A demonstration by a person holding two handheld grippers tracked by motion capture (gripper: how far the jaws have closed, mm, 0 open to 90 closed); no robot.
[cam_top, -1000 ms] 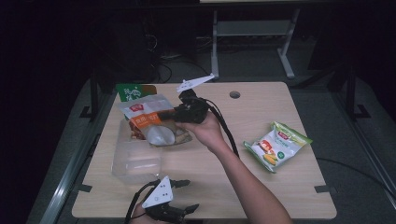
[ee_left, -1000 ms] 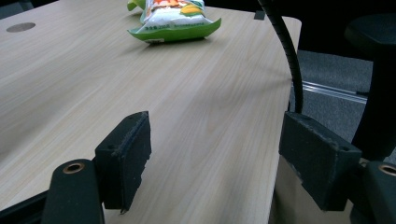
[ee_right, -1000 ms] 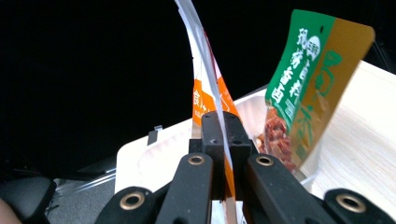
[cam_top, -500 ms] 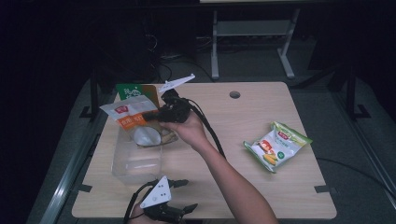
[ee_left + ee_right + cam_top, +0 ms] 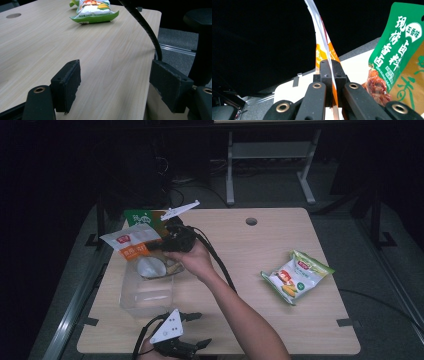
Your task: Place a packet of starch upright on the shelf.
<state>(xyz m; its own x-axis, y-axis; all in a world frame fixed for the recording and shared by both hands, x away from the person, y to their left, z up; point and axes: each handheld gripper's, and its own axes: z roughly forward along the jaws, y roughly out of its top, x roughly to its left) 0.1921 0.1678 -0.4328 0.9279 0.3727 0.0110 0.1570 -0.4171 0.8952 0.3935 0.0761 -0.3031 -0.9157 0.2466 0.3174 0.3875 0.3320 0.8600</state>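
A pale wood-grain counter (image 5: 280, 250) with rounded corners fills the middle of the high view under dim light, a small round hole (image 5: 251, 221) near its far edge. A clear, boxy plastic tub (image 5: 145, 292) sits toward the counter's left side, closer to the near edge than the far one. Reaching across from the near edge, the person's right forearm ends in the right tongs (image 5: 155, 247), which hang just above the tub's far rim. Their jaws are pressed together on a flat white-and-orange snack pouch (image 5: 131, 244), seen edge-on between the pads in the right gripper view (image 5: 325, 58). Just beyond the tub, against the counter's far-left corner, lies a green-and-tan foil packet with white lettering (image 5: 142, 217), its printed face looming at the right of the right gripper view (image 5: 402, 45). Well away from the tub, toward the counter's right side, rests a green-and-white pillow bag of corn snacks (image 5: 296, 276). At the counter's near edge, directly below the tub, the left tongs (image 5: 197, 330) sit low with jaws spread wide apart and nothing between them, their black pads (image 5: 67, 83) framing bare wood.
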